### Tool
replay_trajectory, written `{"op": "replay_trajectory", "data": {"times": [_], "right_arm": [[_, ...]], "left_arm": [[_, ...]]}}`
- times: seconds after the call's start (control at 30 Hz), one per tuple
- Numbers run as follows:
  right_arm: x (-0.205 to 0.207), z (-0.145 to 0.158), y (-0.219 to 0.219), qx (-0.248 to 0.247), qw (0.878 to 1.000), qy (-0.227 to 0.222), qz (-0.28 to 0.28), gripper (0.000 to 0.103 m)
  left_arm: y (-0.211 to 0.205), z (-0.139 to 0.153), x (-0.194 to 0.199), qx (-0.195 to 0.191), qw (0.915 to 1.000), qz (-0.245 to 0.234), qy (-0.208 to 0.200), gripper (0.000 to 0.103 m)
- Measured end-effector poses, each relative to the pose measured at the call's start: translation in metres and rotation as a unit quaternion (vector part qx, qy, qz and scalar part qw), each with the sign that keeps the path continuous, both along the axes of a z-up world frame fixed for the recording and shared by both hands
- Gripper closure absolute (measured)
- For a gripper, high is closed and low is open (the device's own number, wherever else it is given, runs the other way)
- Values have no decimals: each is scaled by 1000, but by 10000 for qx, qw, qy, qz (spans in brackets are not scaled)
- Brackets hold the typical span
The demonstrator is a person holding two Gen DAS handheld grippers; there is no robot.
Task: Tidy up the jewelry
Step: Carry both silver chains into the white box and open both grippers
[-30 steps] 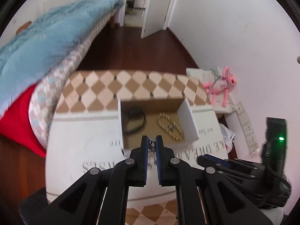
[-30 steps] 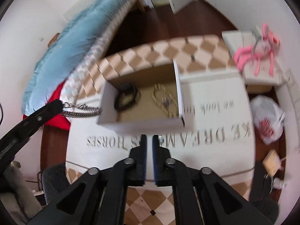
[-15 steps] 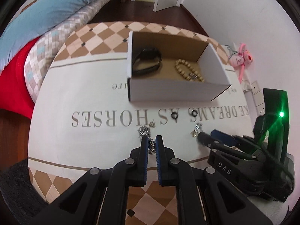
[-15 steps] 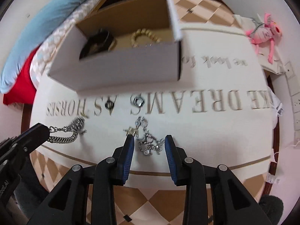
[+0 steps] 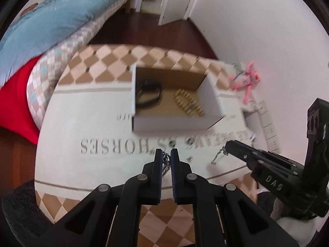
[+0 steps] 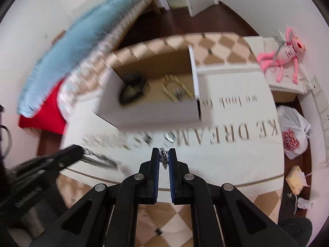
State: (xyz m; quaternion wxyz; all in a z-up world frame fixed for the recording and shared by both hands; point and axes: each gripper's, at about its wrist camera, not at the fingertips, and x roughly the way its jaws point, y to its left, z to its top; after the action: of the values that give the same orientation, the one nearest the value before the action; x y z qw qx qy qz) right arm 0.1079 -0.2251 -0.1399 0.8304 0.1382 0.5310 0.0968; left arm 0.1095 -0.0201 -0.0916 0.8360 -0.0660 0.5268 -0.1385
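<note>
Left gripper (image 5: 166, 160) pinching a silver link chain (image 5: 165, 163), right gripper (image 6: 164, 159) clamped on a small silver charm bracelet (image 6: 163, 158), both lifted above the white lettered tablecloth (image 5: 86, 123). Straight ahead and beyond both: open white cardboard box (image 5: 174, 125), long axis crosswise, black band (image 5: 148, 94) and gold bead bracelet (image 5: 188, 104) inside. Probably about equally near for either gripper; small rings (image 6: 170, 136) loose on the cloth between.

White cloth (image 5: 98, 123) with grey lettering and tan diamond checks, white box (image 5: 170, 126) with brown inside, black band (image 5: 149, 95), gold beads (image 5: 188, 105), pink toy (image 6: 281, 55) upper right, blue blanket (image 5: 51, 24) upper left.
</note>
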Motion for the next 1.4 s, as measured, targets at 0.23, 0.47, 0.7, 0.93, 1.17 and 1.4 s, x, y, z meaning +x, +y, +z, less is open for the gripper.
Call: {"op": "replay_trajectory", "data": {"times": [0.23,0.47,0.7,0.93,1.17,1.4], "right_arm": [[32,77,0,446,9972,-589,118,95],[88,76,6,426,9977,-426,313,94],[124,26,10,659,9970,223,334,94],[155,-12,13,814,9915,939,386,82],[152,-9,5,137,9969,747,189,54],[125,-2,9,-1491,9883,317,63,2]], "left_arm": [[-2,53,38,-256,9987,-124,-426,98],[0,42,95,-270,9994,-184,-129,98],[-1,8,130,-295,9983,-269,434,98],[11,-10,142,168,9976,174,655,86],[25,-21,130,838,9944,584,288,20],[22,-36,108,1317,9887,708,43,1]]}}
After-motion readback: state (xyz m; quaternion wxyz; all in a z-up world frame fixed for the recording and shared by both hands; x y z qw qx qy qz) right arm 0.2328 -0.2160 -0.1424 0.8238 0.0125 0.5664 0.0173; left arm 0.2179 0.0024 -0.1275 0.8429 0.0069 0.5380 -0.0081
